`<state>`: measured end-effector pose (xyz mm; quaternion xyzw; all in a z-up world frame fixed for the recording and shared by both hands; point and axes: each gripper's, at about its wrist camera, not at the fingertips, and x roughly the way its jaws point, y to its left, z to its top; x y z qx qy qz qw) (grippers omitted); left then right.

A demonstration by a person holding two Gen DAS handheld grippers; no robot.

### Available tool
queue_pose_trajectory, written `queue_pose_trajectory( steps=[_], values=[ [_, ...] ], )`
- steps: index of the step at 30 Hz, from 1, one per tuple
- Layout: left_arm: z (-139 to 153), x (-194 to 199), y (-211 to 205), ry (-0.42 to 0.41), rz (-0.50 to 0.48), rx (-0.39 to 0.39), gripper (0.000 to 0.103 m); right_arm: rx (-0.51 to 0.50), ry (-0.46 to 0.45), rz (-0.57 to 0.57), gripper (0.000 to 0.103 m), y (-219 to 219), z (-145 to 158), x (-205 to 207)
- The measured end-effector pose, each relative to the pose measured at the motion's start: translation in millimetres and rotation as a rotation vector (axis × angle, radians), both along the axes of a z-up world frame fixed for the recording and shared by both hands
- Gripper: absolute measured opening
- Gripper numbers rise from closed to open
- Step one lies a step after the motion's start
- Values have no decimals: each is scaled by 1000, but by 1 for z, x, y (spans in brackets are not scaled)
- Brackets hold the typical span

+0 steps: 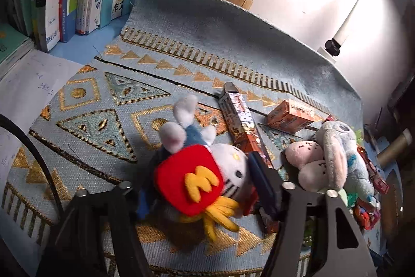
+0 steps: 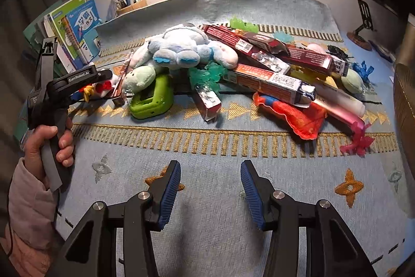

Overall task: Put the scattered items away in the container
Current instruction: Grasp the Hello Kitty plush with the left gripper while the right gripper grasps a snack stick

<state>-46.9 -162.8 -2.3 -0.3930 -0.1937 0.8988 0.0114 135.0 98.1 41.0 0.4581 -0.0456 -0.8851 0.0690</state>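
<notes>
far left of the right-wrist frame: bare hand [image 2: 49, 144] around a black handle. at lower centre of the left-wrist frame: fuzzy white cat plush [image 1: 207, 173] between left gripper [image 1: 199, 188] jaws, contact hidden. right gripper [image 2: 210, 188] parted, empty, over woven mat [image 2: 207, 147]. container unseen.
</notes>
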Motion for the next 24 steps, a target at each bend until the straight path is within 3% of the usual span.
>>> queue_pose_trajectory(
  steps=[3,7,13,20,24],
  values=[
    [1,6,-7,18,32,19,53,11,29,54,47,-19,11,-10],
    [3,16,-30,65,117,101,53,11,83,130,47,-51,26,-32],
    [-3,25,-60,77,228,194,53,-82,89,238,47,-104,27,-85],
    [-4,24,-64,77,246,193,53,-24,21,249,47,-153,-9,-150],
    [-4,22,-61,72,228,181,53,111,51,239,47,-174,-16,-169]
  ],
)
